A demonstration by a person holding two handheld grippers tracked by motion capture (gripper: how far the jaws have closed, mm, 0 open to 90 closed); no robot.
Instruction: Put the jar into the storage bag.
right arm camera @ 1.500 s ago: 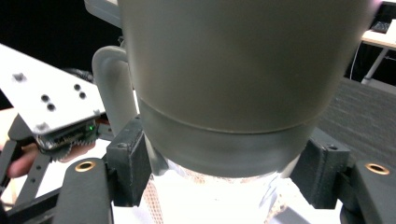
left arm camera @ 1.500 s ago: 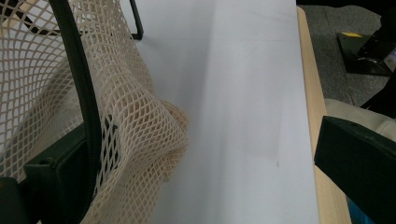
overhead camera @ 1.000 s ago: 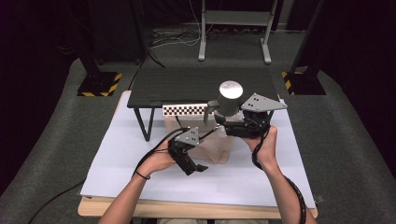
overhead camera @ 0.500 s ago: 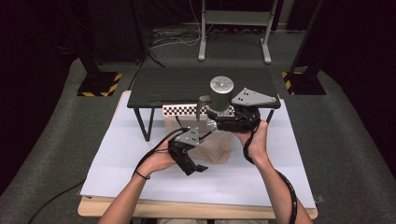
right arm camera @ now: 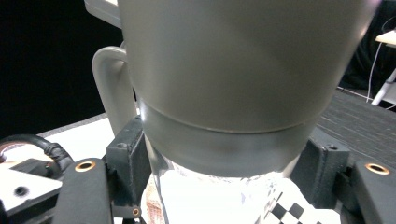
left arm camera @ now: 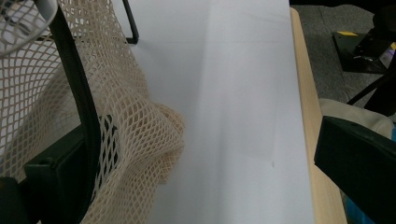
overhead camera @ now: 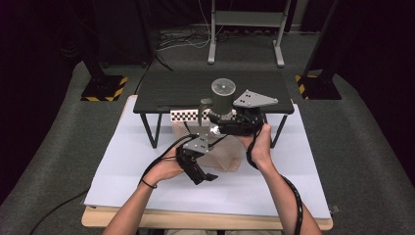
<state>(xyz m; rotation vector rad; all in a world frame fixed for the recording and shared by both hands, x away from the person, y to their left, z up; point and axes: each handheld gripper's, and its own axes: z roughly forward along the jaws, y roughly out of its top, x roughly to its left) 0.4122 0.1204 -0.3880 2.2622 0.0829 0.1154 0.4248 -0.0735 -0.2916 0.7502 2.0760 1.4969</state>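
One grey mug [overhead camera: 222, 98] in the right claw [overhead camera: 215, 117], one mesh bag [left arm camera: 135, 126].

Grey mug [right arm camera: 243, 70], cream mesh bag [left arm camera: 135, 126]

One grey mug [overhead camera: 222, 96], one cream mesh bag [overhead camera: 215, 152], one black raised shelf [overhead camera: 176, 88], two claws.

Grey carpet [overhead camera: 362, 161]; dark room; metal stand [overhead camera: 244, 29] at 12 o'clock; hazard-striped bases [overhead camera: 103, 89] at 10 and 2.
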